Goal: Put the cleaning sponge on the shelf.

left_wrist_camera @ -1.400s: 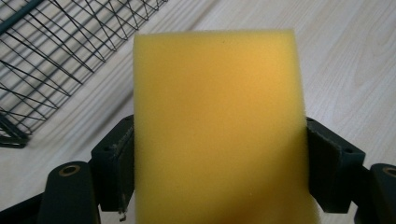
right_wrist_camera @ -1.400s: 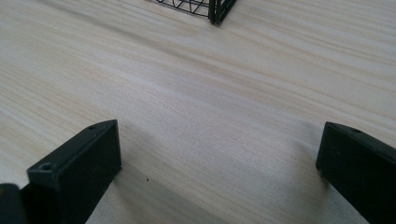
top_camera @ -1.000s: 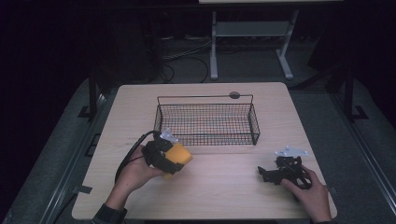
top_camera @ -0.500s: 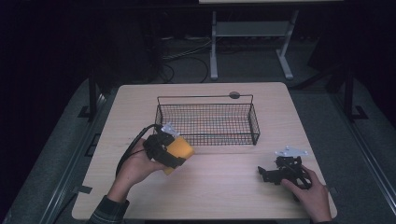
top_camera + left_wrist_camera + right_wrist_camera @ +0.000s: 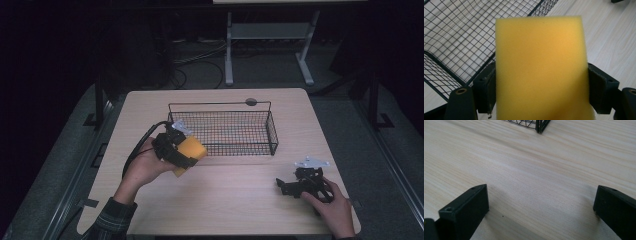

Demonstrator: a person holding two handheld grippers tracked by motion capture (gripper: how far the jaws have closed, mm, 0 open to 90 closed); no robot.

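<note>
My left gripper [image 5: 181, 150] has lifted closer to the wire basket [image 5: 223, 131], fingers clenched on the yellow sponge [image 5: 540, 67], its long axis pointing basketward; my right gripper [image 5: 292, 186] rests released.

Dim surroundings, lit table [image 5: 240, 200], blurred sponge [image 5: 541, 67] close up, soft shadows

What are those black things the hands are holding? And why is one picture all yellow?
Those are claws: squeeze tools, one in each of the person's hands. One camera looks down from above the table. Two more cameras ride on the claws. The left claw pinches a yellow sponge from both sides, beside a wire basket. Its camera sits very close, so the sponge looks huge. The right claw lies low over the table, open and holding nothing. Its camera sees bare wood between its two black jaws.
</note>
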